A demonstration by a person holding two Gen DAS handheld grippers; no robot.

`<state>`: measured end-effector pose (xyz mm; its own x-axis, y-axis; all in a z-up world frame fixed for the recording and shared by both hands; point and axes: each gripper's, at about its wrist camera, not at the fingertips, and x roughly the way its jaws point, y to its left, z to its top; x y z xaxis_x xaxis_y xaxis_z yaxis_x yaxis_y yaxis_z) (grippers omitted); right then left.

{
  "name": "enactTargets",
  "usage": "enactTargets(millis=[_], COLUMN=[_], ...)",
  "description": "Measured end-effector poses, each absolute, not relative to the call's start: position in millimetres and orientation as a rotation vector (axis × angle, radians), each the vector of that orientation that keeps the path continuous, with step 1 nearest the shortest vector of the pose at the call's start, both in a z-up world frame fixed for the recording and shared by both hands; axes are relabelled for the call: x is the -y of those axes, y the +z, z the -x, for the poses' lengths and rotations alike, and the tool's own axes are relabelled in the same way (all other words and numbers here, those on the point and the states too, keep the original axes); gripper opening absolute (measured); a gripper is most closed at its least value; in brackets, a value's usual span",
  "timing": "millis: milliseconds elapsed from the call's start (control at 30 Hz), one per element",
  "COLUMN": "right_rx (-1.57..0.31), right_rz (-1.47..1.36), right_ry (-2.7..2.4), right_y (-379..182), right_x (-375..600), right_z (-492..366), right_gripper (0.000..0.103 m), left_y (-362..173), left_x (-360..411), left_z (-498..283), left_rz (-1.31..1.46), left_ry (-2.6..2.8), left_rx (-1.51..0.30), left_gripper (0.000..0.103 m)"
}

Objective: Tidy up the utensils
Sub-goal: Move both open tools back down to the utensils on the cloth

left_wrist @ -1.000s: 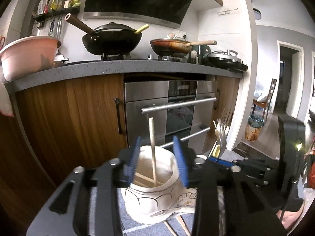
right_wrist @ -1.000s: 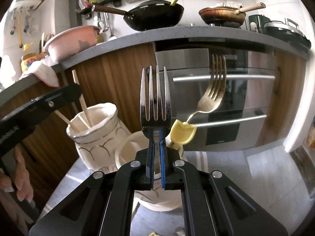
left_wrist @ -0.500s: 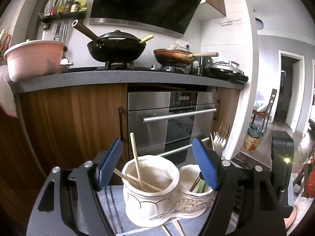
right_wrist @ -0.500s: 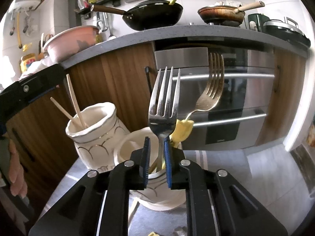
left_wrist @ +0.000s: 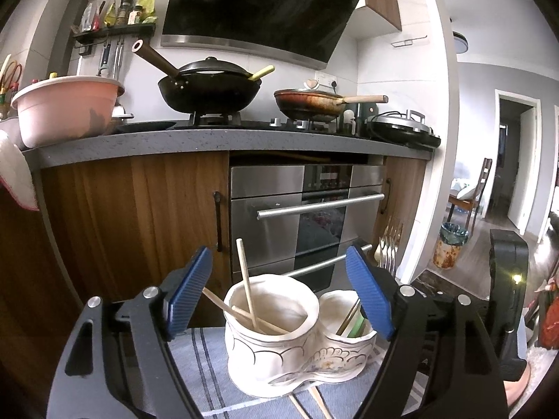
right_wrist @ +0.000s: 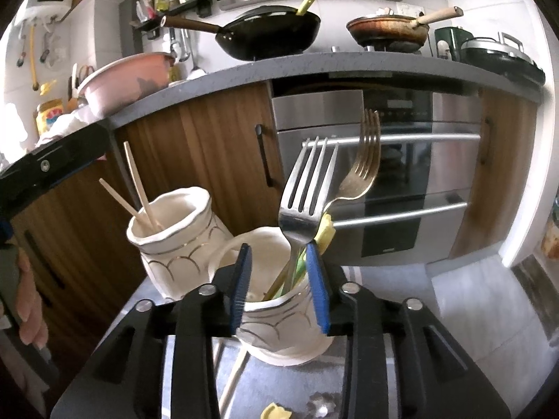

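A white two-cup ceramic utensil holder (left_wrist: 279, 356) stands on a striped cloth (left_wrist: 206, 370). Its left cup (right_wrist: 167, 237) holds wooden chopsticks (left_wrist: 244, 286). Its right cup (right_wrist: 279, 321) holds a silver fork (right_wrist: 307, 195), a golden fork (right_wrist: 363, 167) and a yellow-handled utensil (right_wrist: 325, 230). My left gripper (left_wrist: 279, 293) is open and empty, its pads either side of the holder and nearer the camera. My right gripper (right_wrist: 279, 279) is open just above the right cup's rim, with the silver fork standing free beside its right pad (right_wrist: 318, 286).
More chopsticks (left_wrist: 314, 405) lie on the cloth in front of the holder. Behind are a wooden cabinet (left_wrist: 139, 230), a steel oven (left_wrist: 307, 216) and a counter with pans (left_wrist: 209, 90). A pink basin (left_wrist: 66, 108) sits at the counter's left.
My left gripper opened, let go of a chopstick into the left cup and drew back. My right gripper opened and released the silver fork, which now leans in the right cup.
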<state>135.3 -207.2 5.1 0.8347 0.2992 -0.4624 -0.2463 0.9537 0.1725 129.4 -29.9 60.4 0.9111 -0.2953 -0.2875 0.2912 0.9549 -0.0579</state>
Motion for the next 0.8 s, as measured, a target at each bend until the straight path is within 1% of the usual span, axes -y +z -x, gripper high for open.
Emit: enactTargets(millis=[33, 167, 233, 300, 400, 467, 533, 600, 667, 800], right_rx=[-0.498, -0.457, -0.427, -0.414, -0.412, -0.407, -0.391, -0.372, -0.358, -0.36], right_rz=[-0.104, -0.083, -0.072, -0.065, -0.065, -0.069, -0.07, -0.067, -0.066, -0.069], right_ry=[0.281, 0.255, 0.248, 0.243, 0.225, 0.214, 0.205, 0.199, 0.193, 0.176], right_y=[7, 15, 20, 22, 24, 25, 28, 30, 32, 34], right_x=[208, 208, 208, 209, 211, 213, 217, 221, 226, 236], right_z=[-134, -126, -121, -119, -117, -114, -107, -98, -90, -72], right_gripper=[0.047, 0.06, 0.074, 0.078, 0.08, 0.084, 0.09, 0.093, 0.094, 0.097], left_y=[61, 64, 66, 69, 72, 73, 75, 77, 78, 74], left_x=[29, 25, 23, 21, 19, 19, 17, 15, 14, 12], left_z=[-129, -124, -119, -117, -112, -111, -106, -99, -92, -79], left_rz=[0.013, 0.017, 0.023, 0.029, 0.033, 0.028, 0.021, 0.014, 0.003, -0.034], left_ry=[-0.3, -0.294, -0.29, -0.29, -0.29, -0.288, -0.285, -0.277, -0.269, -0.25], left_rx=[-0.298, -0.297, -0.286, -0.279, -0.279, -0.278, -0.275, -0.269, -0.262, -0.283], left_gripper=[0.079, 0.081, 0.084, 0.085, 0.086, 0.086, 0.089, 0.095, 0.098, 0.098])
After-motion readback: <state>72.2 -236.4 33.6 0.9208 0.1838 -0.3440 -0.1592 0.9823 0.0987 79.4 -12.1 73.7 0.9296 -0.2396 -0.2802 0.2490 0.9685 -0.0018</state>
